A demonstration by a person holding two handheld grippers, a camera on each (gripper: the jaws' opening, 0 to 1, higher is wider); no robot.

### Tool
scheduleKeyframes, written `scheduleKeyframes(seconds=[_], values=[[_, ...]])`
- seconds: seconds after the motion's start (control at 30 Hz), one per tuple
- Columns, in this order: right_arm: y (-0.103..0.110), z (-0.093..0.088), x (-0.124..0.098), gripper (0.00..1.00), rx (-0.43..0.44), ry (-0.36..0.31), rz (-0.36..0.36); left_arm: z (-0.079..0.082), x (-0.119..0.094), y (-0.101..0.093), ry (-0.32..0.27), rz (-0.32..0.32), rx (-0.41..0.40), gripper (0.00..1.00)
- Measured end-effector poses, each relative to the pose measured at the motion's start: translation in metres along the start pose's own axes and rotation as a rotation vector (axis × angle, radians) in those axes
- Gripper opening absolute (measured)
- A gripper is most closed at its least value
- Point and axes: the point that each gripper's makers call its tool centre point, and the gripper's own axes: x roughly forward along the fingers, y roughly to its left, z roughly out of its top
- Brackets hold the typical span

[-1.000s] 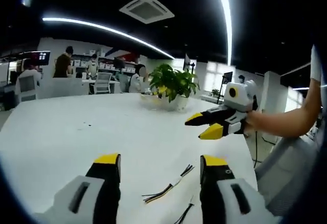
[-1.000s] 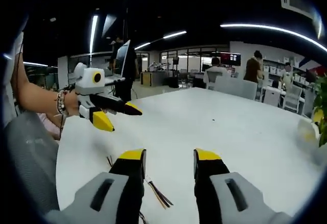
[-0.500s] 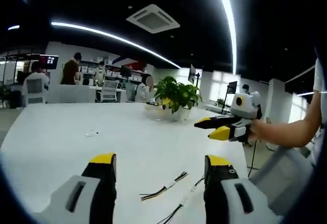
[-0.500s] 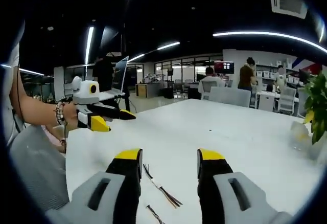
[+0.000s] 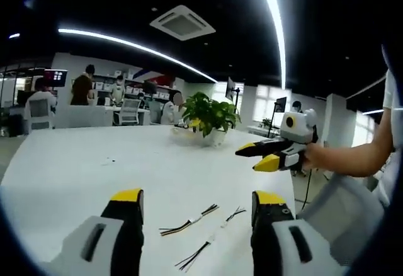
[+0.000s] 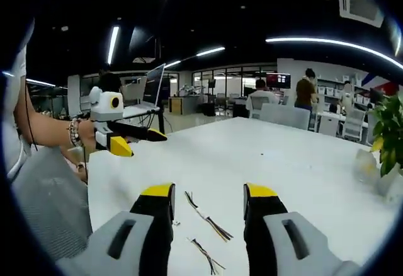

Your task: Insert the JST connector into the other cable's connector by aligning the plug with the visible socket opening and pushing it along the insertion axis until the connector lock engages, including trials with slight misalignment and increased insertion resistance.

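Two thin cables with small white JST connectors lie on the white table. In the left gripper view one cable (image 5: 189, 220) and the other cable (image 5: 211, 242) lie between my left gripper's (image 5: 197, 198) open jaws. My right gripper (image 5: 259, 155) comes in from the right there, held above the table, jaws open and empty. In the right gripper view the longer cable (image 6: 208, 217) and the shorter cable (image 6: 205, 255) lie between my right gripper's (image 6: 208, 193) open jaws. The left gripper (image 6: 138, 140) hovers at the left, open and empty.
A potted green plant (image 5: 210, 115) stands at the table's far side (image 6: 388, 142). A grey chair (image 6: 50, 200) is beside the table edge. A person's forearm (image 5: 352, 156) holds the right gripper. People and desks fill the office background (image 5: 82, 93).
Both views have shifted a little, and more of the two cables now shows between the jaws. Both grippers stay open and hold nothing.
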Motion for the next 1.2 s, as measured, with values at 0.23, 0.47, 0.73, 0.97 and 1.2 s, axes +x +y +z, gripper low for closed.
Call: scheduleKeyframes(seconds=[0.23, 0.47, 0.73, 0.97, 1.2], values=[[0.008, -0.029, 0.008, 0.41, -0.024, 0.107, 0.042, -0.038, 0.012, -0.009, 0.091, -0.060, -0.062, 0.66], [0.017, -0.051, 0.017, 0.41, -0.027, 0.181, 0.094, -0.058, 0.025, -0.017, 0.142, -0.073, 0.008, 0.60], [0.027, -0.080, 0.022, 0.39, -0.054, 0.287, 0.139, -0.081, 0.029, -0.012, 0.179, -0.049, -0.030, 0.57], [0.030, -0.100, 0.030, 0.32, -0.088, 0.347, 0.144, -0.107, 0.031, -0.013, 0.243, -0.063, -0.015, 0.53], [0.042, -0.124, 0.035, 0.23, -0.138, 0.437, 0.184, -0.119, 0.037, -0.025, 0.275, -0.103, -0.004, 0.48]])
